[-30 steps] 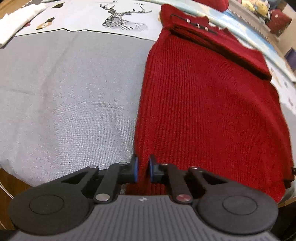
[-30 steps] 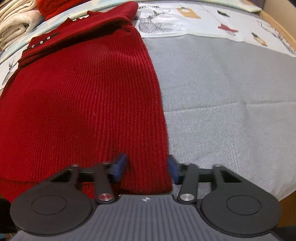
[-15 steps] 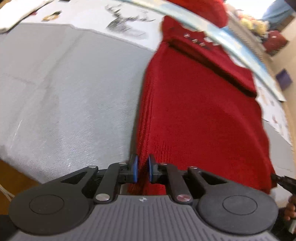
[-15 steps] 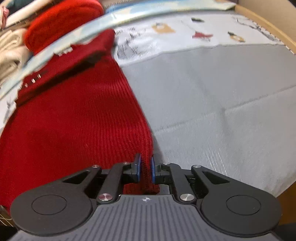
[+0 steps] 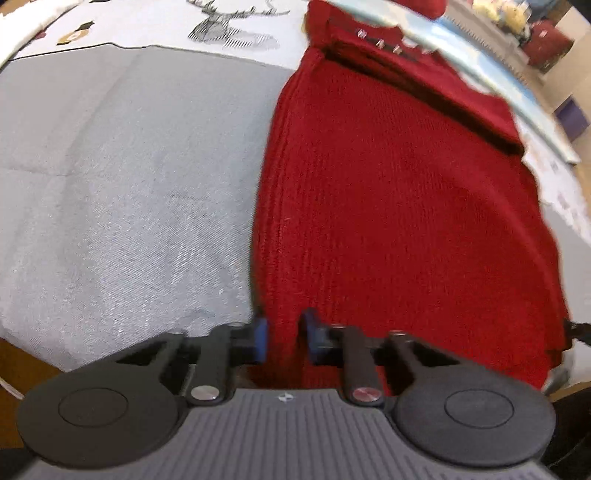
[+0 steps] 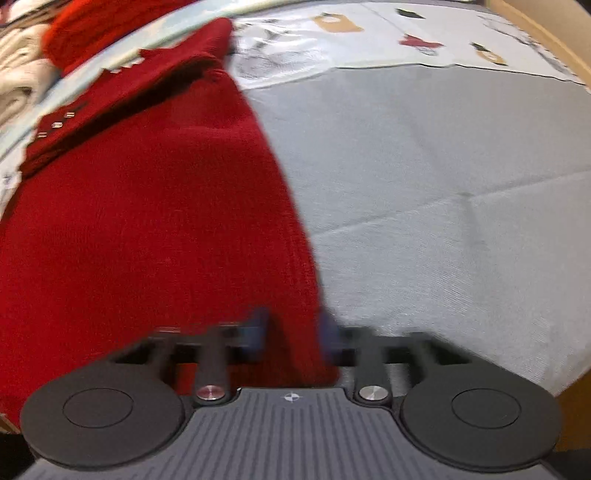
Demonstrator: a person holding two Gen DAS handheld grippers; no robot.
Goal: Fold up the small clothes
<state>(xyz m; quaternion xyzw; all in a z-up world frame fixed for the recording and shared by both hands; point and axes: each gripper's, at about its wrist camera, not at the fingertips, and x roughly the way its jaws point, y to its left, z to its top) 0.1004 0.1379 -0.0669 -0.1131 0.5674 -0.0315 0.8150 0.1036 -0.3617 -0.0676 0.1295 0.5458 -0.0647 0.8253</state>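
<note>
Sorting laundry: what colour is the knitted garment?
Dark red sweater, clearest in the left wrist view.

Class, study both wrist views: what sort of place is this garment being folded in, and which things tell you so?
Probably a home bedroom. A red knit garment lies on a grey cloth over a deer-print sheet; folded pale textiles are stacked behind.

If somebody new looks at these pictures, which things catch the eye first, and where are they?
The red knitted garment stands out, lying flat on the grey cloth. The left gripper and right gripper each have a near corner of it between their fingers.
</note>
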